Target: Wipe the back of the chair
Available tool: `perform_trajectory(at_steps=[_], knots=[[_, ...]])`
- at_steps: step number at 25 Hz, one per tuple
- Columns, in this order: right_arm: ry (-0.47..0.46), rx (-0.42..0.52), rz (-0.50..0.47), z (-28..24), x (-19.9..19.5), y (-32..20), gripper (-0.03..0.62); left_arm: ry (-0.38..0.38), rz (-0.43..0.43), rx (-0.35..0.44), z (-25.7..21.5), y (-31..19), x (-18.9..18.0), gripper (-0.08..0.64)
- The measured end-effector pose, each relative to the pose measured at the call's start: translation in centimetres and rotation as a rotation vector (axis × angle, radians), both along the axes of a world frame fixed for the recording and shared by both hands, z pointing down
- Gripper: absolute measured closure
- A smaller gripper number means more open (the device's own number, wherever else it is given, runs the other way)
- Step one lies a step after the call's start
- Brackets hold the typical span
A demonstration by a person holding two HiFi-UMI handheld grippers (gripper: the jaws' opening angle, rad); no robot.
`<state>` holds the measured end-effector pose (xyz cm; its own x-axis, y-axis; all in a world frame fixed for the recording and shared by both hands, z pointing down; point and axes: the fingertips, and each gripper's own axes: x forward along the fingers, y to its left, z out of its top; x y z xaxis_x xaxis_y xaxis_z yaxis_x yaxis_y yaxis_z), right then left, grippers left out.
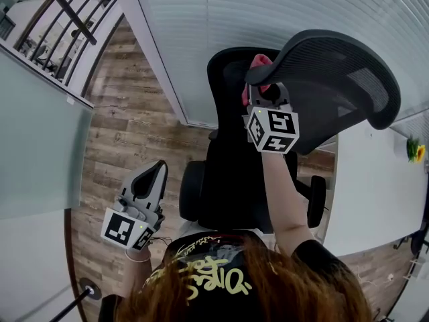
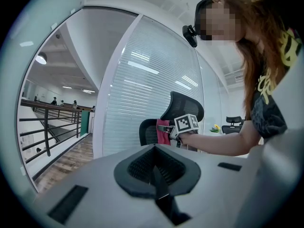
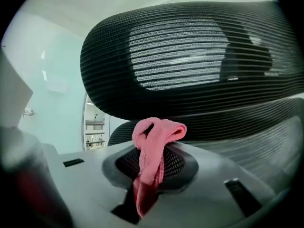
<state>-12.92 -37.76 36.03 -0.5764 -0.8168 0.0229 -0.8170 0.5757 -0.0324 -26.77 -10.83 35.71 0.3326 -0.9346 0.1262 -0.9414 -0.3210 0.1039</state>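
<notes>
The biggest thing in front of you is the black mesh office chair, which stands on the wood floor beside the wall of white blinds, with a white counter off to your right. Its curved headrest sticks up close to your head, and the chair back drops down below it toward you. Your right hand-held gripper is lifted high, right under the headrest. It is pinching a pink cloth, and the cloth bunches up into a loop above the jaws. The cloth sits at the very top of the chair back, in the space under the headrest. I cannot tell if it is pressing on the mesh or is just beside it. Your left hand-held gripper hangs low by your side, well apart from the chair. Its jaws are pressed together with nothing between them. It looks like the wiping is only at the top of the back right now. The mesh shows no clean or dirty marks, so I cannot say how much has been wiped. The long part of the back below the cloth likely needs wiping, top to bottom and side to side.
</notes>
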Motion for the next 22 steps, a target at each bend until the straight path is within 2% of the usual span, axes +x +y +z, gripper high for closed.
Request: perform_trajectory(at_steps=[16,22], knots=[[0.018,0.016,-0.117,0.0,-6.4,2.0,0.526,0.001,-0.016,0.001,0.0,0.5,-1.4,0.566],[-0.006,0.006,-0.147,0.1,-7.9,2.6,0.526,-0.002,-0.029,-0.003,-0.1,0.8,-1.8,0.566]])
